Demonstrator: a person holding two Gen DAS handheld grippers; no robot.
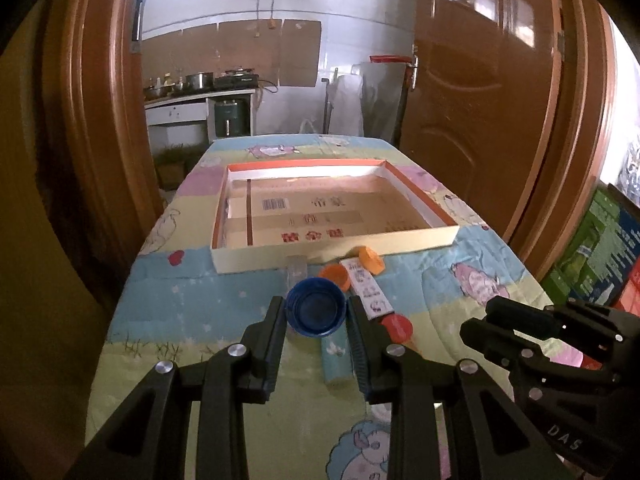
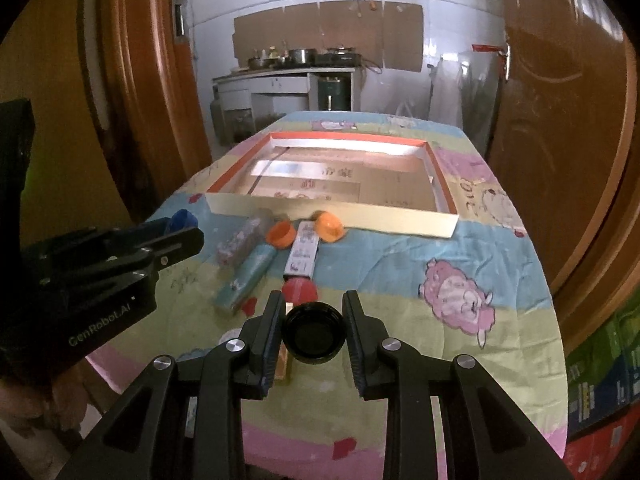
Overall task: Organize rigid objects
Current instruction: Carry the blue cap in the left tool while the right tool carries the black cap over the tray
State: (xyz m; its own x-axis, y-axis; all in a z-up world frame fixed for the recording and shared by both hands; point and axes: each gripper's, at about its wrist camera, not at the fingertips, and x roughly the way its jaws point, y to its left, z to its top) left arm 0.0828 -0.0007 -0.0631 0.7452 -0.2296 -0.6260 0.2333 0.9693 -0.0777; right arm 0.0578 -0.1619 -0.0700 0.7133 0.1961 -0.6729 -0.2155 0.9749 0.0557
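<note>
My left gripper (image 1: 316, 314) is shut on a blue bottle cap (image 1: 317, 307), held above the table. My right gripper (image 2: 314, 330) is shut on a black bottle cap (image 2: 314, 333). A shallow cardboard tray (image 1: 336, 254) (image 2: 332, 208) with an orange rim lies further back on the table. In front of it lie two orange caps (image 1: 337, 276) (image 1: 371, 259), a red cap (image 1: 398, 327), a white printed box (image 1: 368, 290) (image 2: 303, 251), a teal tube (image 1: 337, 362) (image 2: 250, 276) and a clear wrapped item (image 2: 240, 242). The right gripper also shows in the left wrist view (image 1: 492, 324).
The table carries a cartoon-print cloth (image 2: 460, 292). Brown wooden doors stand left and right (image 1: 480, 80). Stacked green and red cartons (image 1: 596, 248) sit to the right. A kitchen counter (image 1: 200, 96) lies behind the doorway.
</note>
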